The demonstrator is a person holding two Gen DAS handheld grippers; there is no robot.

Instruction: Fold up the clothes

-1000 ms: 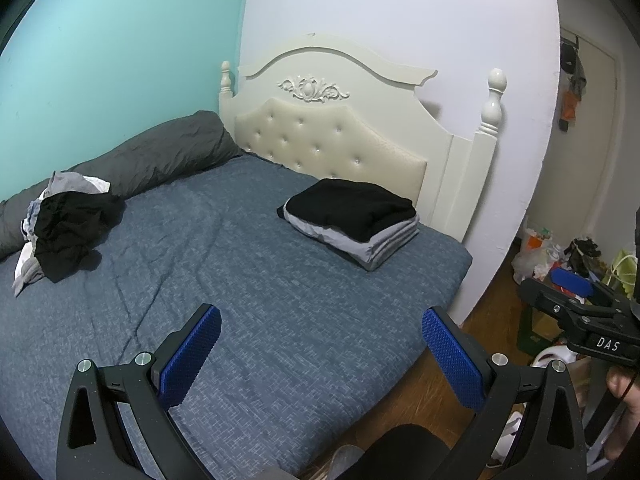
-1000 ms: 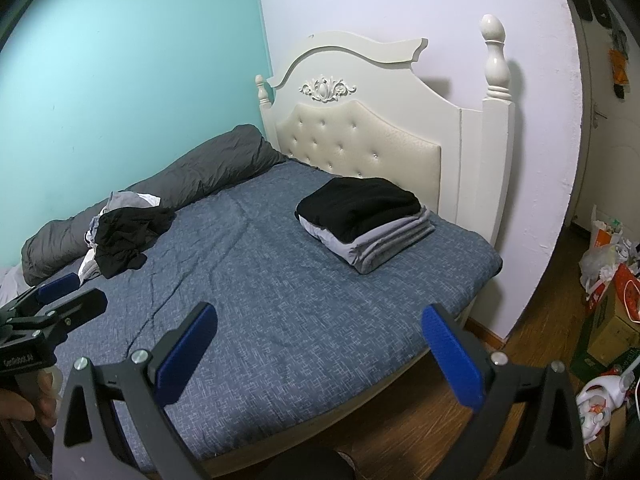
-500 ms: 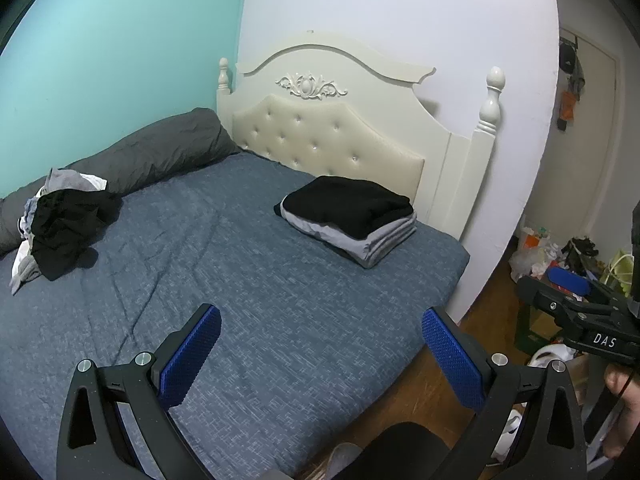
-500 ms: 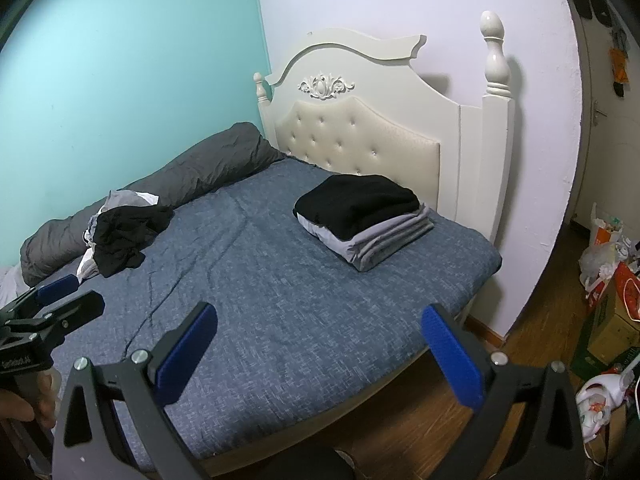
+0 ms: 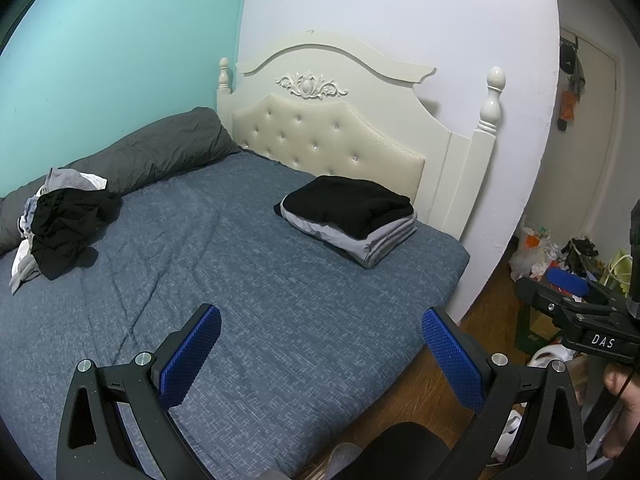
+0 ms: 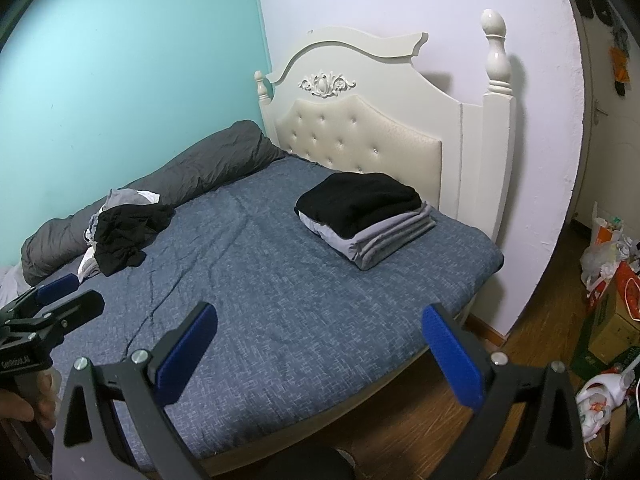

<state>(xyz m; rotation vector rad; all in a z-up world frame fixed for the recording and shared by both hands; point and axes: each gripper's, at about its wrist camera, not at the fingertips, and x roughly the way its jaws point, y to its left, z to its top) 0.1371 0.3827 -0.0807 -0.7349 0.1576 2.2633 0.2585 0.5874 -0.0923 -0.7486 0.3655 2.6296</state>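
A stack of folded clothes (image 5: 352,220) (image 6: 366,218), black on top of grey, rests on the blue bed (image 5: 248,288) (image 6: 280,300) near the headboard. A loose heap of unfolded black, grey and white clothes (image 5: 60,224) (image 6: 120,236) lies at the bed's far left side. My left gripper (image 5: 320,356) hovers open above the bed's near edge, nothing between its blue pads. My right gripper (image 6: 318,354) is also open and empty over the near edge. Each gripper shows at the other view's border, held by a hand.
A rolled dark grey duvet (image 5: 152,152) (image 6: 168,188) lies along the teal wall. The cream headboard (image 5: 340,128) (image 6: 380,120) stands behind the stack. Bags, a cardboard box (image 6: 612,320) and clutter (image 5: 560,256) crowd the wooden floor at the right.
Both views have shifted slightly; the bed and folded stack sit a little lower and farther left in the frames. Both grippers remain open. The clothes have not moved.
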